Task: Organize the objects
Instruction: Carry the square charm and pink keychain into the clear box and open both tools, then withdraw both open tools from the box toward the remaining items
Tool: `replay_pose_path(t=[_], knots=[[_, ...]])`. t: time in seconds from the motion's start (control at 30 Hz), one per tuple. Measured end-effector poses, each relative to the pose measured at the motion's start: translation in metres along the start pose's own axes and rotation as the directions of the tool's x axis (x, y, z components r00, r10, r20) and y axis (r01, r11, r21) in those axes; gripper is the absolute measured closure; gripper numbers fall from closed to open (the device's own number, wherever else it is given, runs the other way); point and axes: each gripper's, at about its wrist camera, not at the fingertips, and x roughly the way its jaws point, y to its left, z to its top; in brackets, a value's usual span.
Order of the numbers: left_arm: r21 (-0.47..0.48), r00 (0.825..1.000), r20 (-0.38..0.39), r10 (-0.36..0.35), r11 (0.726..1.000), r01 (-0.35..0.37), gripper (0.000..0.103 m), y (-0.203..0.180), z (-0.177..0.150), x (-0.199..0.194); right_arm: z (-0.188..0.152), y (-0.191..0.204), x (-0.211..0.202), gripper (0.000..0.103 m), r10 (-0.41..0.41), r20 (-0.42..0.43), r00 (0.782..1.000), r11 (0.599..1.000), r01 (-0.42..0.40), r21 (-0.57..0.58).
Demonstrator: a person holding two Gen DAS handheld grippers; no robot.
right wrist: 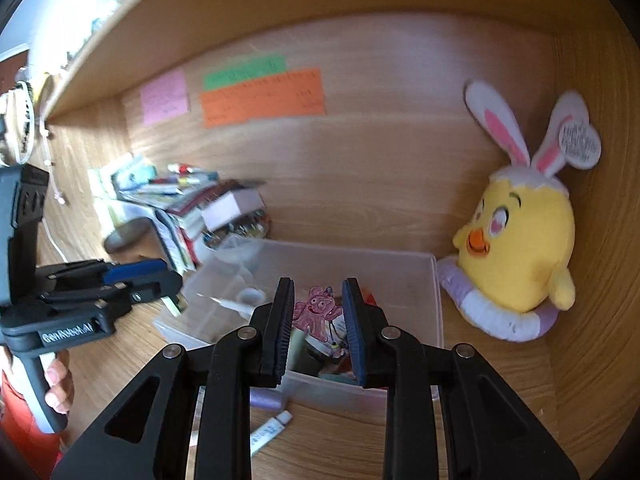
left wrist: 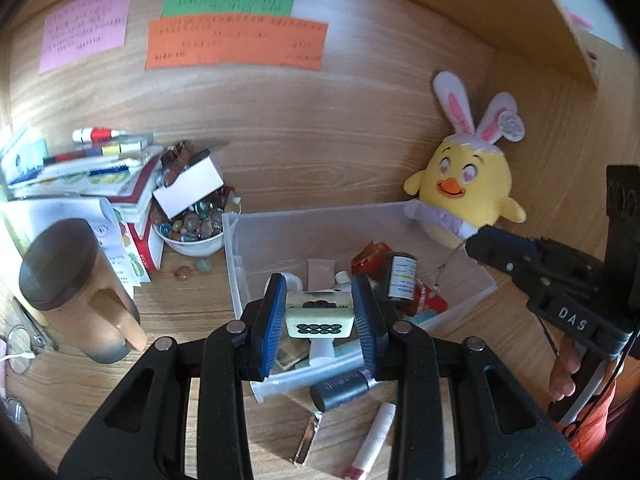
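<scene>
Your left tongs (left wrist: pixel 319 316) are clenched on a small cream tile (left wrist: pixel 319 314) with dark dots on its face, and it hangs right over the clear bin (left wrist: pixel 236 248), so that one looks about ready to drop in. Your right tongs (right wrist: pixel 316 328) hover over the bin's near edge with a narrow gap between the blades. A pink cartoon charm (right wrist: pixel 316 312) shows in that gap, but I can't tell whether it's pinched or just lying in the bin behind them.

Progress-wise I'd say you're roughly midway. The bin already has a pile in it: a dark little bottle (left wrist: pixel 401 276), red packets, a couple of tubes and other bits.

Still loose on the surface just in front of the bin: a dark cylinder (left wrist: pixel 340 390), a white tube (left wrist: pixel 374 440) and a small metal clip (left wrist: pixel 308 438). Left of the bin, two loose beads (left wrist: pixel 192 269) sit under the bowl (left wrist: pixel 194 240) of marbles.

The book stack and mug further left of the bin, and the chick plush (left wrist: pixel 460 188) behind its right corner, look untouched. No idea if those count.
</scene>
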Motion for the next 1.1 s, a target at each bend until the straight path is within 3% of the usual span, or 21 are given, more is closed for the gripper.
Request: replay_pose_path(t=[0.4, 0.73, 0.83, 0.97, 1.1], knots=[[-0.002, 0.997, -0.076, 0.013, 1.000, -0.013, 0.070, 0.006, -0.009, 0.038, -0.023, -0.017, 0.050, 0.081, -0.022, -0.153, 0.988, 0.999, 0.027, 0.032], [0.009, 0.996, -0.084, 0.005, 1.000, -0.005, 0.069, 0.002, -0.014, 0.040, -0.025, -0.012, 0.060, 0.079, -0.039, -0.184, 0.982, 0.999, 0.043, 0.013], [0.009, 0.997, -0.082, -0.001, 1.000, 0.001, 0.066, 0.002, -0.013, 0.036, -0.025, -0.010, 0.058, 0.066, -0.053, -0.181, 0.982, 0.999, 0.055, 0.005], [0.021, 0.999, -0.055, 0.005, 1.000, -0.004, 0.050, -0.004, -0.011, 0.025, -0.021, -0.006, 0.049, 0.045, -0.069, -0.153, 0.986, 0.998, 0.068, -0.013], [0.040, 1.000, -0.016, 0.011, 0.999, -0.010, 0.036, -0.009, -0.010, 0.007, -0.016, 0.001, 0.035, 0.036, -0.082, -0.118, 0.990, 0.996, 0.078, -0.036]])
